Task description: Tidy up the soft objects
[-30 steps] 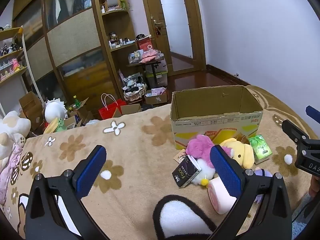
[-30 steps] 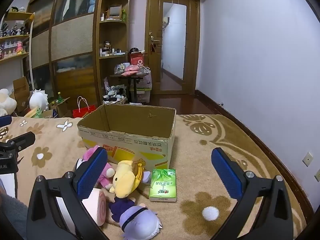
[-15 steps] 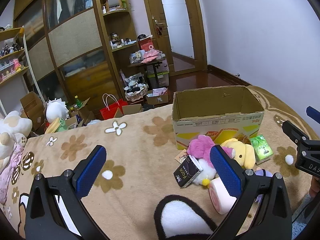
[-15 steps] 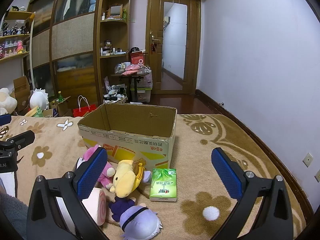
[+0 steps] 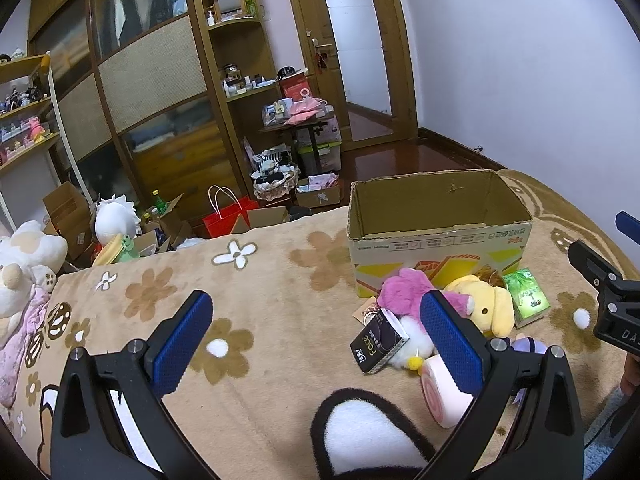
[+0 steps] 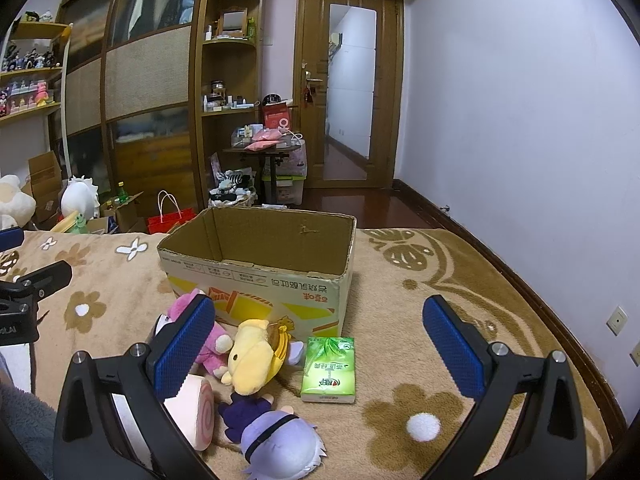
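Observation:
An open, empty cardboard box (image 5: 438, 236) (image 6: 260, 276) stands on a brown flowered blanket. In front of it lie a pink plush (image 5: 404, 294) (image 6: 208, 346), a yellow plush dog (image 5: 486, 310) (image 6: 252, 360), a purple-haired doll (image 6: 280, 442), a pink swirl roll (image 5: 442, 398) (image 6: 196, 410), a green tissue pack (image 5: 526, 302) (image 6: 330, 368) and a black packet (image 5: 378, 344). My left gripper (image 5: 316, 340) is open and empty, short of the pile. My right gripper (image 6: 316, 344) is open and empty above the toys.
The blanket (image 5: 248, 300) spreads left of the box. White plush toys (image 5: 24, 256) sit at its far left edge. Beyond the bed are a red bag (image 5: 226, 218), boxes, a cluttered small table (image 6: 264, 148), shelves and a door. A wall is on the right.
Both views have crept slightly forward and lower toward the box and toys. Both grippers stay open; nothing on the blanket has moved.

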